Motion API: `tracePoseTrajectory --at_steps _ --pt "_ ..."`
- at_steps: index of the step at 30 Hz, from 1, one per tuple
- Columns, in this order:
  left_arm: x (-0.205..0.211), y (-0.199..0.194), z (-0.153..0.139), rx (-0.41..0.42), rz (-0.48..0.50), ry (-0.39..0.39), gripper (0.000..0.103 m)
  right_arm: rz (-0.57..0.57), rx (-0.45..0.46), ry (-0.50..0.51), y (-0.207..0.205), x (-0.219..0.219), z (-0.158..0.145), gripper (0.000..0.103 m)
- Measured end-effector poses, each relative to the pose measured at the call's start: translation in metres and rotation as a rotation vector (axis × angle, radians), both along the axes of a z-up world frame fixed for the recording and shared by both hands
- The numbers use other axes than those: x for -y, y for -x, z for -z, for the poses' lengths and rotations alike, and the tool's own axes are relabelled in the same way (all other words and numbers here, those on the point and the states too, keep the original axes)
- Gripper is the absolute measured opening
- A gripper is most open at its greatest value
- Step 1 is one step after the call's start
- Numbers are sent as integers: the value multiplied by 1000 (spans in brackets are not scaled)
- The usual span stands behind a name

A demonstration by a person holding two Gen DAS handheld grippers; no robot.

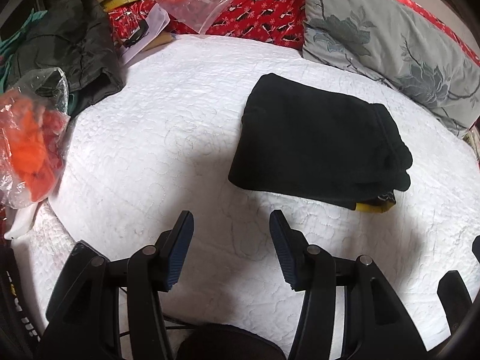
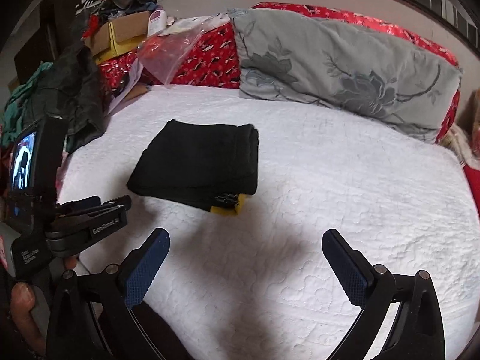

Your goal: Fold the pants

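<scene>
The black pants [image 1: 318, 141] lie folded into a compact rectangle on the white quilted bed [image 1: 150, 150], with a bit of yellow lining [image 1: 375, 207] showing at the near right corner. My left gripper [image 1: 231, 219] hovers over bare quilt just in front of the pants, open with nothing between its blue pads. In the right wrist view the same folded pants [image 2: 198, 162] lie ahead and to the left. My right gripper [image 2: 246, 237] stands wide open and empty above the quilt [image 2: 330, 180], short of the pants. The left gripper [image 2: 111, 202], held by a hand, shows at that view's left edge.
A grey flowered pillow [image 2: 345, 72] leans on a red patterned blanket [image 2: 210, 57] at the head of the bed. Dark green clothing [image 1: 75, 45], plastic bags with orange contents [image 1: 30, 150] and a cardboard box [image 2: 120, 36] crowd the left side.
</scene>
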State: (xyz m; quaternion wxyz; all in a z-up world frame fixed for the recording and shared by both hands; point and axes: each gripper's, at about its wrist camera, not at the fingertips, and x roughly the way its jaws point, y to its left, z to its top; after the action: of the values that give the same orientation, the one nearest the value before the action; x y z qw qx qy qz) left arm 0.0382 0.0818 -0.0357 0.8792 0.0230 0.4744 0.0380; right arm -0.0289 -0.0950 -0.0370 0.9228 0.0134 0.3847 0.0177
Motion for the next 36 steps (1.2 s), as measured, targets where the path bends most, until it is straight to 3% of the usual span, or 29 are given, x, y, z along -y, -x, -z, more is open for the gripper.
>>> tracePoseTrajectory --at_steps 10,21,36 --pt "18 10 -3 32 29 -51 51 50 2 -5 1 21 6 102" --pt "32 13 -9 61 94 -41 51 106 -14 -61 -2 46 11 102" --pt "28 19 -11 76 118 43 51 102 -7 -15 0 43 10 102"
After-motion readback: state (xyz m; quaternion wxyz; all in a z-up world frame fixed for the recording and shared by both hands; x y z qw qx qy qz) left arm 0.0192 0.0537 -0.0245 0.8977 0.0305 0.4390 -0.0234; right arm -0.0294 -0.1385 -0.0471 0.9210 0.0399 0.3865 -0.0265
